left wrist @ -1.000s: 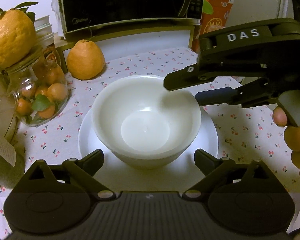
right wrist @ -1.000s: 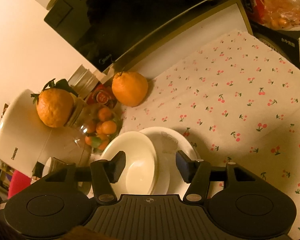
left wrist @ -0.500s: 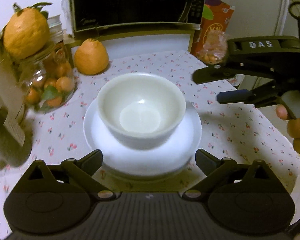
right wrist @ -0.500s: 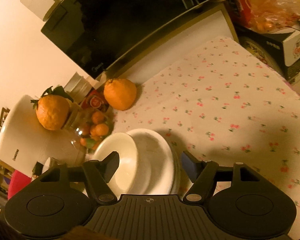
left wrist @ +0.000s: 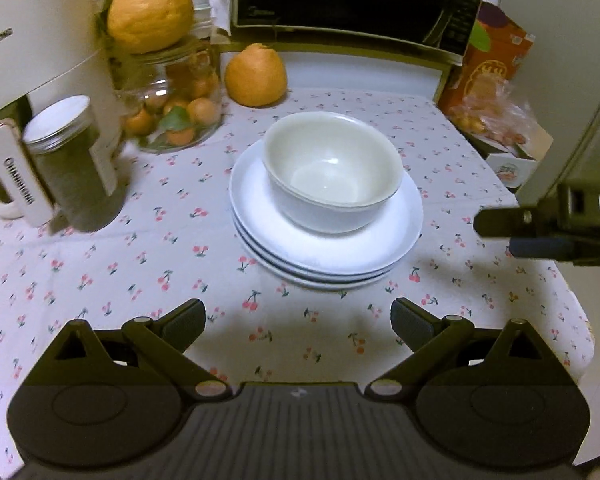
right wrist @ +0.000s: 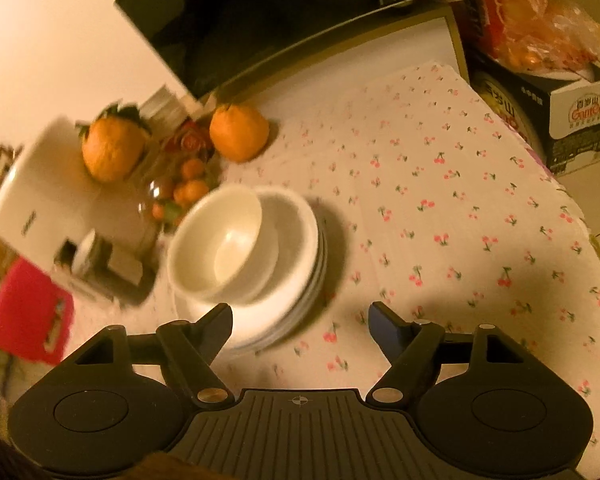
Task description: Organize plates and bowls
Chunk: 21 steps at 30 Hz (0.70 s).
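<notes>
While both tongs are released and nothing is held between their fingers, the bowl (left wrist: 332, 172) is seen standing upright on the stack of plates (left wrist: 324, 248), straight ahead of the left gripper (left wrist: 298, 320) and well apart from its fingertips. From the right gripper (right wrist: 300, 320) the same stack (right wrist: 292, 304) lies ahead and to its left side, and one left fingertip (right wrist: 216, 320) is drawn over the plate rim in that view; whether it touches the rim cannot be told, because the picture is blurred. In the left wrist view the right gripper (left wrist: 496, 236) is seen from the side, at the right of the stack and apart from it, with its jaws parted.

No long axis is given by the bowl or the plates, since both are round; a grasp can therefore be taken on the rim from any side. The bowl is set a little off the middle of the top plate, toward the far side as seen from the left gripper. The left gripper is judged to be better aligned, the right gripper perhaps nearer.

As for the room, bare cherry-print tablecloth (left wrist: 180, 264) is found between the left gripper and the stack, and more of it (right wrist: 460, 216) ahead and to the right of the right gripper. To the left of the left gripper stand a lidded jar (left wrist: 68, 160) and a glass jar of small oranges (left wrist: 172, 100), so less space is offered there. The table edge falls away at the right, beside a cardboard box (right wrist: 572, 120). The stacking is judged nearly finished.
</notes>
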Available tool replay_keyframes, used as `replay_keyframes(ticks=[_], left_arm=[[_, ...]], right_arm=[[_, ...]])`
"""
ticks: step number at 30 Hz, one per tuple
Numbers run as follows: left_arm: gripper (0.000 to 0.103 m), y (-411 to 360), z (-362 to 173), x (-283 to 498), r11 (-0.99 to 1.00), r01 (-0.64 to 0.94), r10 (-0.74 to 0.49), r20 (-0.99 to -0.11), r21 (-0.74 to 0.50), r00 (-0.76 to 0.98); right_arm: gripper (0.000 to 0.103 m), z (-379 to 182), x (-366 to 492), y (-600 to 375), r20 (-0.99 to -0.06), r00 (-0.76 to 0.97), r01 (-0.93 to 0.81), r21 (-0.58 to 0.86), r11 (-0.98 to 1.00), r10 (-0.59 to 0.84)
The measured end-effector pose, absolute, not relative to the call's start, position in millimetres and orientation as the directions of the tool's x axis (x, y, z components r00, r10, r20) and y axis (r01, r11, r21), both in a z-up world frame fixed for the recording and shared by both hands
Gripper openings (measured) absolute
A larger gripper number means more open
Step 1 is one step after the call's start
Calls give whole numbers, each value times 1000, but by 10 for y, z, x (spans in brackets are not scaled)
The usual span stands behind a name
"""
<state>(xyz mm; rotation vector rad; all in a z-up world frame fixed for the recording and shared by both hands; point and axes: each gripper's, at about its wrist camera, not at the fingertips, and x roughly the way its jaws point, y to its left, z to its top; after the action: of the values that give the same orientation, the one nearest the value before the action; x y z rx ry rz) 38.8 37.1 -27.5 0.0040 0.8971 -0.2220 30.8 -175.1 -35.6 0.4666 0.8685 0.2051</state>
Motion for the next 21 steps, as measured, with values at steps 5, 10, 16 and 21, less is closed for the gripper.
replay_keyframes(ticks=[5,10,16,21], left_arm=[[102,334,-258,294,987,141,-146,-781,-75,607],[102,294,-268,273,993,100,-113,-805,-68,583],[103,282,-279,293,998,44,-62,-828,-45,557],[103,259,-257,290,999,32,-52,-831,-41,553]], right_arm=[[84,-368,181,-1688,-721,610,-1,414,910,329],[87,-367,120,-1608,-749,606,-11,329,944,268],[90,-392,152,-1549,-771,590,-21,280,960,238],[90,-425,192,-1481,-785,579,-32,248,968,221]])
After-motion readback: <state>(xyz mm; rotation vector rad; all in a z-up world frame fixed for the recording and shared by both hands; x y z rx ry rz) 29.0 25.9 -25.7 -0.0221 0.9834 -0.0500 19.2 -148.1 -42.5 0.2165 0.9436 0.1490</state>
